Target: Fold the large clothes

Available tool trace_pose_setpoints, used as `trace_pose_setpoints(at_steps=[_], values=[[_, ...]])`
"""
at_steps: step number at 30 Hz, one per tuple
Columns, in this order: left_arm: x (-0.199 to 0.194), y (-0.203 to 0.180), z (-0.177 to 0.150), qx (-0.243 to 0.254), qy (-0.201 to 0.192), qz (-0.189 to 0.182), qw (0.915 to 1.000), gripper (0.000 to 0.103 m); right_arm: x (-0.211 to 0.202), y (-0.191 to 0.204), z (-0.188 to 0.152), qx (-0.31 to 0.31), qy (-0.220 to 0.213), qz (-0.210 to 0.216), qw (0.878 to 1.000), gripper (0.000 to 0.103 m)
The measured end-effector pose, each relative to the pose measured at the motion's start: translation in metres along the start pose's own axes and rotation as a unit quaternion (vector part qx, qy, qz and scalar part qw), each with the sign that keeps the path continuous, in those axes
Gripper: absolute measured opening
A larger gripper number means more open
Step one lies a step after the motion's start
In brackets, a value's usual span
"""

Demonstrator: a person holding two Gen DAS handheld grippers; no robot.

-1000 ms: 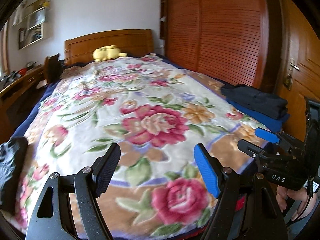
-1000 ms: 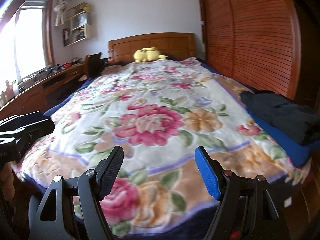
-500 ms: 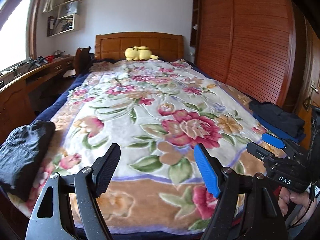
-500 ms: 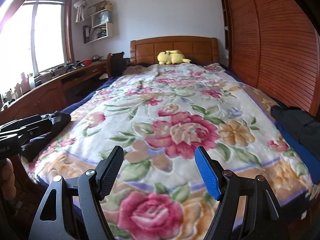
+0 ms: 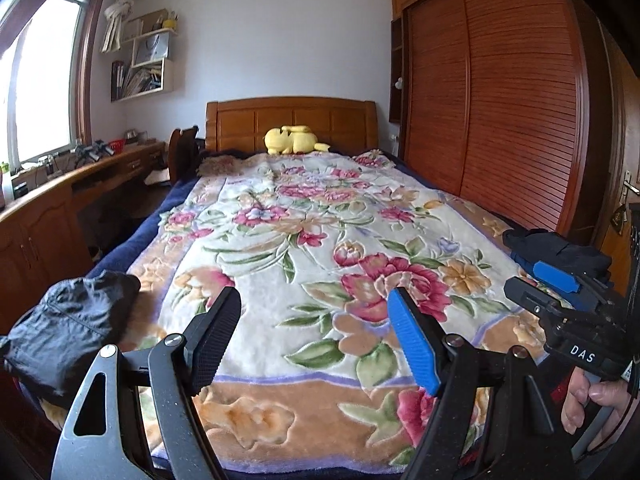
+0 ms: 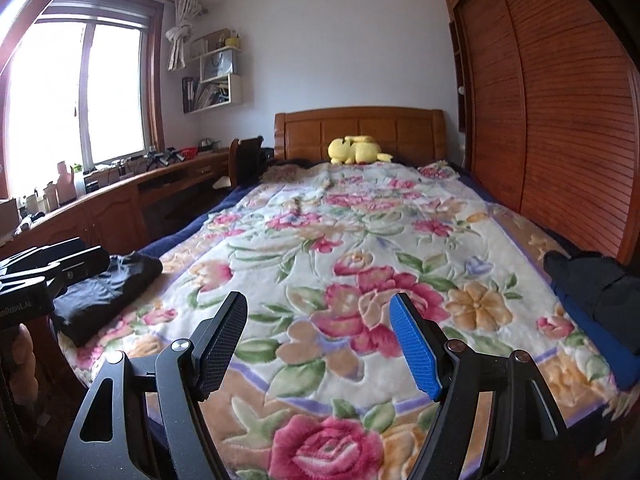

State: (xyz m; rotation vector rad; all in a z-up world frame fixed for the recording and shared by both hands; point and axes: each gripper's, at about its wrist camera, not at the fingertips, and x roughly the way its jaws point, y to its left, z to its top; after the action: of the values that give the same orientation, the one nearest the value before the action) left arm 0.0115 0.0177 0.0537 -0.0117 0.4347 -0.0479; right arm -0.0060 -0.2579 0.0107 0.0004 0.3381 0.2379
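A crumpled black garment (image 5: 68,332) lies at the bed's near left corner; it also shows in the right wrist view (image 6: 106,292). A folded stack of dark and blue clothes (image 5: 560,256) sits at the near right edge, seen too in the right wrist view (image 6: 596,304). My left gripper (image 5: 316,336) is open and empty, held above the foot of the bed. My right gripper (image 6: 320,340) is open and empty beside it, also visible from the left wrist view (image 5: 560,292). Neither touches any cloth.
The bed carries a floral blanket (image 5: 320,240) with a yellow plush toy (image 5: 292,140) at the wooden headboard. A long wooden desk (image 6: 120,200) runs along the left wall under the window. A slatted wardrobe (image 5: 500,120) stands close on the right.
Both grippers have tilted up and pulled back from the bed, so more of the room and the black garment at the left corner came into view. Both stay open.
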Motion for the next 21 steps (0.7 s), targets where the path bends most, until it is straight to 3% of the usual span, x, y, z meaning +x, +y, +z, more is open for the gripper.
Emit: trace_pose_setpoints(at_steps=[21], values=[[-0.004, -0.007, -0.002, -0.006, -0.009, -0.006, 0.9999, 0.077, 0.008, 0.007, -0.013, 0.009, -0.022, -0.022, 0.999, 0.075]])
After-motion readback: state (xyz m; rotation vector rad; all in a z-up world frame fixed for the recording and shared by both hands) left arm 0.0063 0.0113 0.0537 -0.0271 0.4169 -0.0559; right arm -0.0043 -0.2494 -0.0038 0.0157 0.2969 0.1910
